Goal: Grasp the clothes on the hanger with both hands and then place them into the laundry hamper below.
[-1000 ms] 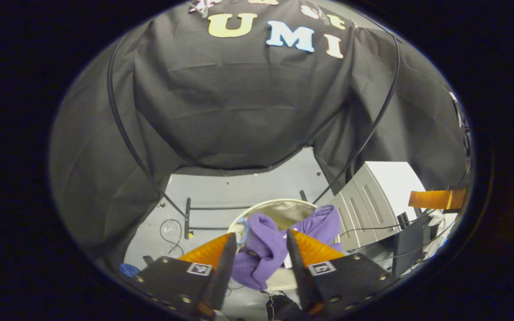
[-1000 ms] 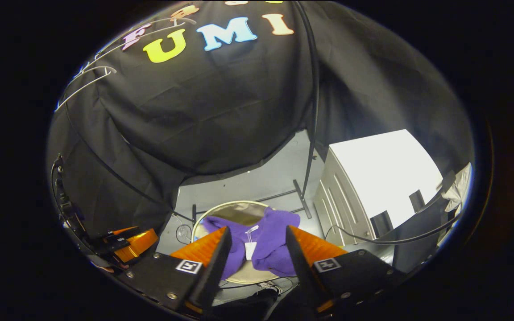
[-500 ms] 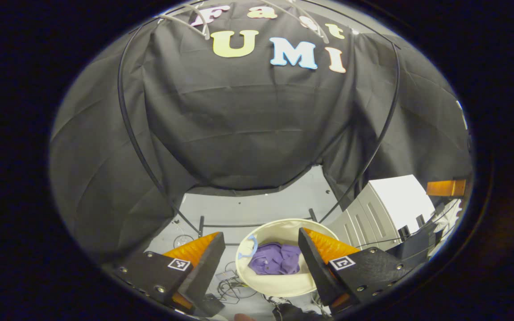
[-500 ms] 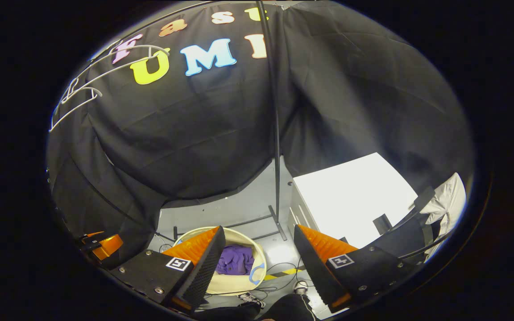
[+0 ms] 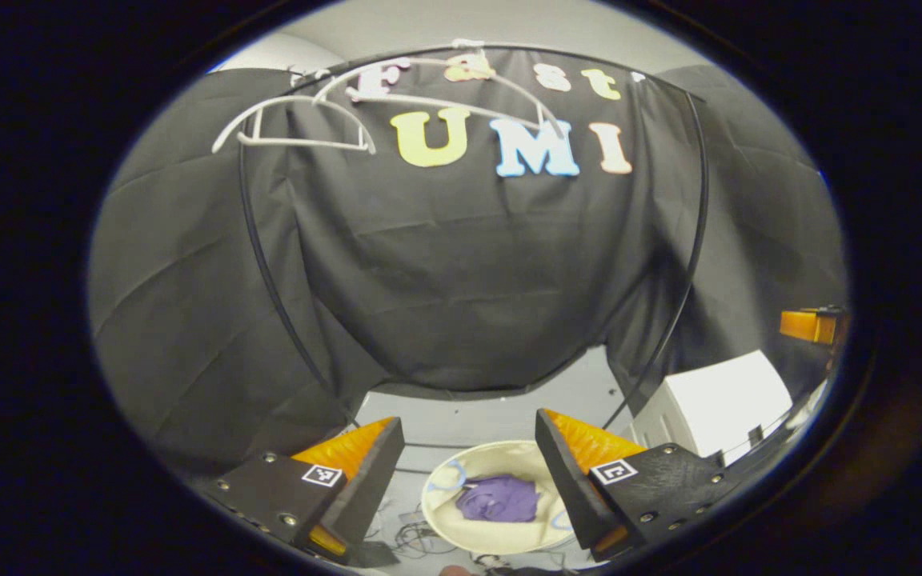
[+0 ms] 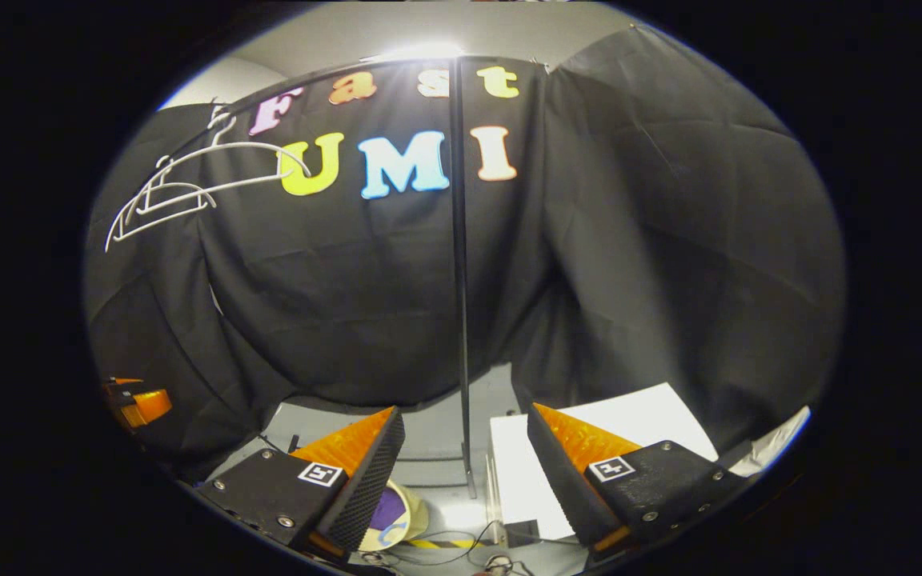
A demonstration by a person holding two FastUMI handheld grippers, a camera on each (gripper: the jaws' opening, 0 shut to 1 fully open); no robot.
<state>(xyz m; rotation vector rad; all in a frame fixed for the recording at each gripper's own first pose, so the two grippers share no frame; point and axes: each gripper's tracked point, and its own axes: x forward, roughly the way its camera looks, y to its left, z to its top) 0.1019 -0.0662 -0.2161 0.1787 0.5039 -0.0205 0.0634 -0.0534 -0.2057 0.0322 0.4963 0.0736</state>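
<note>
Left gripper (image 5: 461,472): fingers spread wide apart, nothing between them. Framed in the gap, well below and ahead, the laundry hamper (image 5: 501,538), round and pale, with the purple clothes (image 5: 499,499) bunched inside near its middle; no clear long axis, just a heap. Up and left of the fingers, two white hangers (image 5: 309,132) hang bare on the black rail. Right of the right finger, a white cabinet (image 5: 709,408) stands beside the hamper; beyond it, at the far right edge, the other gripper is partly seen. Right gripper (image 6: 465,472): fingers likewise well apart and holding nothing. The hamper rim (image 6: 409,524) and a sliver of purple peek out just behind its left finger, low down. A black upright pole (image 6: 458,280) of the rack runs straight up from between the fingers. Judgement: the garment lies in the hamper, so the placing looks done; the left gripper is more squarely over it. Loose cables (image 6: 445,544) on the floor by the hamper are the only clutter.
</note>
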